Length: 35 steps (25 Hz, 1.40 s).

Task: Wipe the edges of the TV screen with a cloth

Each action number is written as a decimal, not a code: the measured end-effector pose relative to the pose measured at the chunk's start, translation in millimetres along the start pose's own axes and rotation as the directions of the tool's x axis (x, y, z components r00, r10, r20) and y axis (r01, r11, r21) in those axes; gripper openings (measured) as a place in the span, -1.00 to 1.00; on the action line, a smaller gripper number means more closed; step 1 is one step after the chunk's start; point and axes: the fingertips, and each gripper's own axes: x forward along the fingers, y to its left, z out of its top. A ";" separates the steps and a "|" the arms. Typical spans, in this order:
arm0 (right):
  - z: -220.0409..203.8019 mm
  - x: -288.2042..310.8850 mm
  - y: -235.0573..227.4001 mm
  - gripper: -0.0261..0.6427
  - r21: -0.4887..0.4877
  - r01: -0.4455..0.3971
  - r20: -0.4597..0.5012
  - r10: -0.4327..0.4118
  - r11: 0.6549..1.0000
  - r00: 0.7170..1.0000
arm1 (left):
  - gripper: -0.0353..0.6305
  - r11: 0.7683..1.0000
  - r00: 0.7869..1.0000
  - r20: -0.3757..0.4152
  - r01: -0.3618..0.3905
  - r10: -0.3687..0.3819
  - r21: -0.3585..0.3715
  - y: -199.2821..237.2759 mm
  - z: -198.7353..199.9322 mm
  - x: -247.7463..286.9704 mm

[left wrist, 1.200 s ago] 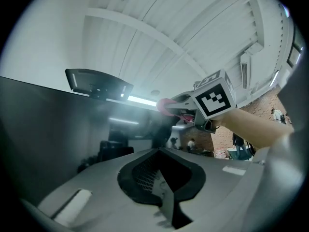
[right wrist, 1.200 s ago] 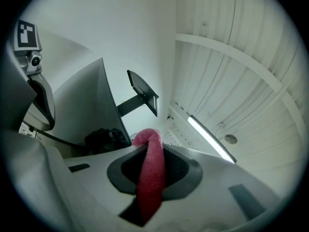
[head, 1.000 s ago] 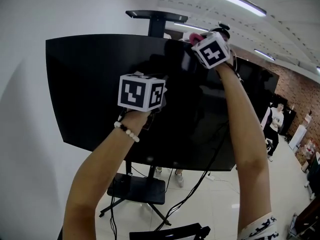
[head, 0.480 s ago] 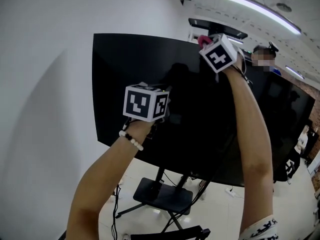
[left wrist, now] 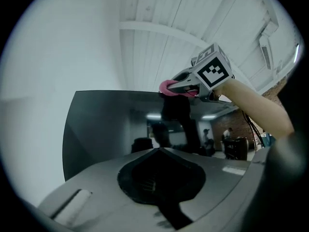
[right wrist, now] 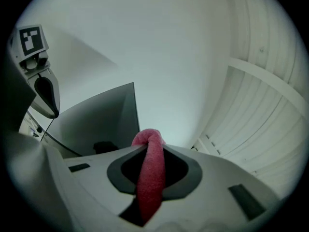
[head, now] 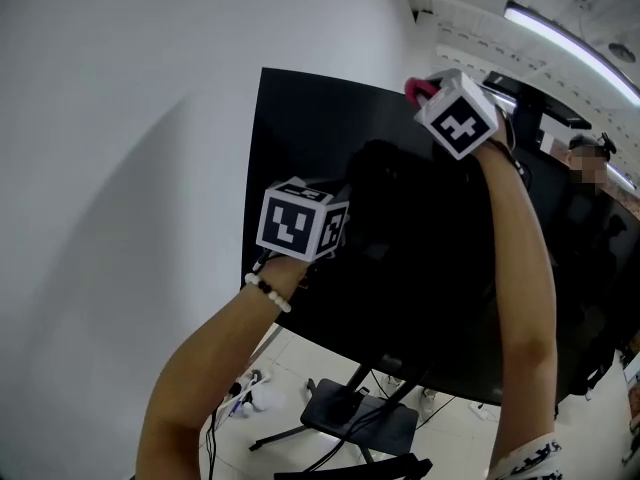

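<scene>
Shift: since a second ago our view has swung left, so the TV point(head: 300, 138) now sits right of the white wall point(head: 120, 168).
Left gripper point(left wrist: 158, 151): nearest us, jaws together with nothing between, held in front of the screen.
Right gripper point(right wrist: 153, 148): raised higher, jaws clamped on the cloth point(right wrist: 148, 178).
Cloth: pink and rolled, long axis along the jaws, tip pointing forward at the TV's top edge.
Stand point(head: 355, 423): below the TV.

One TV screen point(head: 420, 268); one pink cloth point(right wrist: 148, 187); two hand-held grippers point(left wrist: 159, 151) point(right wrist: 150, 148)
</scene>
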 end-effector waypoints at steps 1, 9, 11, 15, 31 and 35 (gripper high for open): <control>12.0 7.9 5.2 -0.73 -0.005 -0.008 0.009 0.008 1.000 1.000 | -0.89 1.000 1.000 0.002 -0.001 0.001 -0.001 12.1 0.4 -0.5; 90.8 65.7 34.2 -0.73 -0.026 -0.042 0.032 0.043 0.999 0.999 | -0.90 0.998 0.998 0.027 0.058 -0.058 -0.003 83.4 -1.7 4.7; 115.6 82.1 43.7 -0.73 -0.030 -0.056 0.039 0.057 0.998 0.998 | -0.90 0.998 0.997 0.027 0.069 -0.069 0.004 101.9 -6.3 0.5; 175.5 116.0 67.4 -0.73 -0.051 -0.075 0.057 0.078 0.996 0.995 | -0.90 0.996 0.996 0.023 0.090 -0.090 0.016 142.8 -16.3 -15.2; 275.6 200.1 136.2 -0.72 -0.323 -0.110 -0.055 0.097 0.940 0.994 | -0.90 0.990 0.995 0.011 0.104 -0.103 -0.094 240.8 -69.4 -56.7; 283.4 203.6 149.2 -0.72 -0.436 -0.068 -0.049 0.051 0.898 0.997 | -0.89 0.984 0.992 0.010 0.123 -0.123 -0.127 241.6 -78.0 -55.5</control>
